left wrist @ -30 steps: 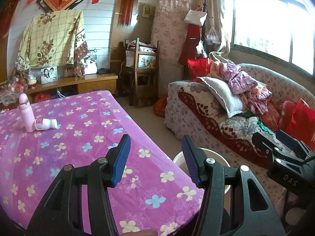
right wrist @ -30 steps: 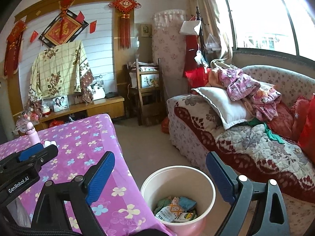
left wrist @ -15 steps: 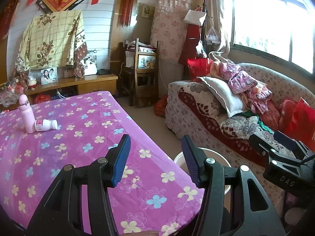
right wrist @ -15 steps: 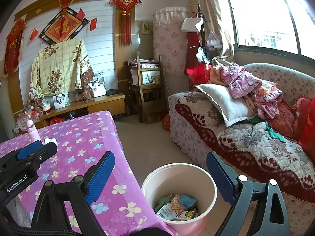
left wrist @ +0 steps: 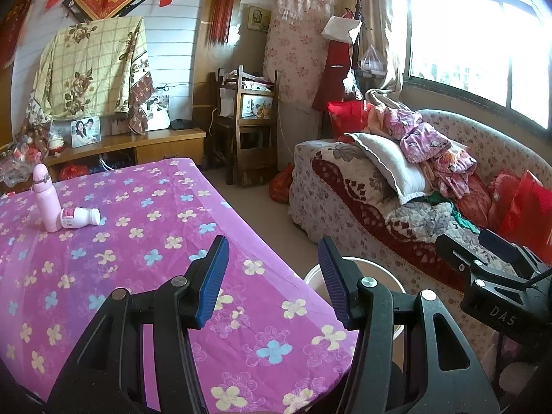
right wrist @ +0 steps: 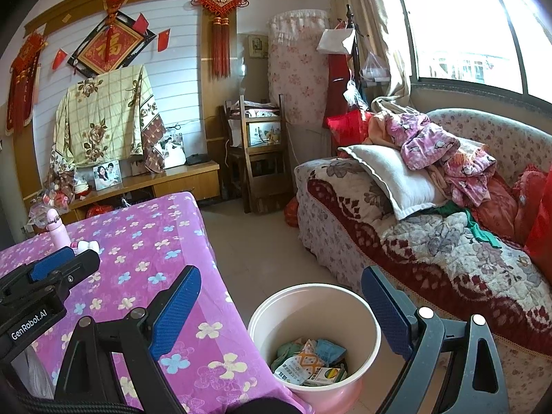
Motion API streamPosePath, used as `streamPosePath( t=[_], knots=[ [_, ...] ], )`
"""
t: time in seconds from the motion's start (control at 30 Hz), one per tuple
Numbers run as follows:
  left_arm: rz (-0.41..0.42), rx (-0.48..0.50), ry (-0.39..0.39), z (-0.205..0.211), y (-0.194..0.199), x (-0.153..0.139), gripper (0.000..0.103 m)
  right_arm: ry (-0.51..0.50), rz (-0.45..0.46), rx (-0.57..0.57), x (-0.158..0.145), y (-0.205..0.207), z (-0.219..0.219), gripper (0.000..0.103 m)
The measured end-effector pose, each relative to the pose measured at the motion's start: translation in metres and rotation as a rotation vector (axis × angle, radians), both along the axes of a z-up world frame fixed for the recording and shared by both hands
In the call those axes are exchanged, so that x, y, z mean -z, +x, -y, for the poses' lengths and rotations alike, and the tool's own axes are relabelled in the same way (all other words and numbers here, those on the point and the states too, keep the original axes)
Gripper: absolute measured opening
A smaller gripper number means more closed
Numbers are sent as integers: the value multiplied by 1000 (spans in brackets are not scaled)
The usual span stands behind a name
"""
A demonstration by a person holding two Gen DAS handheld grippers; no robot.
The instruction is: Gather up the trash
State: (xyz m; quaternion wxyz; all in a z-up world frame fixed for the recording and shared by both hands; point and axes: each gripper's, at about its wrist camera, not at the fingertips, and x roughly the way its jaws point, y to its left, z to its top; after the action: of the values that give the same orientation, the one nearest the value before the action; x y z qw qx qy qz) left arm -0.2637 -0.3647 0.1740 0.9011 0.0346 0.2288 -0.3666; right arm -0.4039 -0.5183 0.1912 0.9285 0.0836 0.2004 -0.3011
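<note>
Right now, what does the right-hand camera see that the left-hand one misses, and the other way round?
Only the right view looks into the bin, showing wrappers at its bottom, with the right gripper open above it. Only the left view shows the white bottle fully, lying by the pink flask. Both share the table, sofa and the empty left gripper.

Sofa (right wrist: 490,131): floral cover, a white pillow (right wrist: 396,179) leaning under a heap of pink clothes (right wrist: 434,145).
Wall: a red knot ornament (right wrist: 220,3) hangs beside a framed red-and-gold plaque (right wrist: 109,45).
Sideboard (right wrist: 179,181): a framed photo (right wrist: 107,174) stands below a draped floral cloth (right wrist: 103,120).
Corner: a wooden chair (right wrist: 258,158) before a tall unit under a floral cover (right wrist: 298,65).
Window (right wrist: 462,24): bright daylight.
</note>
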Motion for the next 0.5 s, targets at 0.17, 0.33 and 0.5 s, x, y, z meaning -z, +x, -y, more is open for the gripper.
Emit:
streamPosePath(
  t=[0.17, 0.33, 0.5],
  knots=[
    [-4, 2, -2, -1, 0, 1, 52, 1, 2, 0, -1, 0, 0, 93],
    [-6, 2, -2, -1, 0, 2, 52, 0, 0, 0, 0, 0, 0, 93],
    [-5, 2, -1, -1, 0, 2, 52, 0, -2, 1, 1, 0, 1, 93]
  ],
)
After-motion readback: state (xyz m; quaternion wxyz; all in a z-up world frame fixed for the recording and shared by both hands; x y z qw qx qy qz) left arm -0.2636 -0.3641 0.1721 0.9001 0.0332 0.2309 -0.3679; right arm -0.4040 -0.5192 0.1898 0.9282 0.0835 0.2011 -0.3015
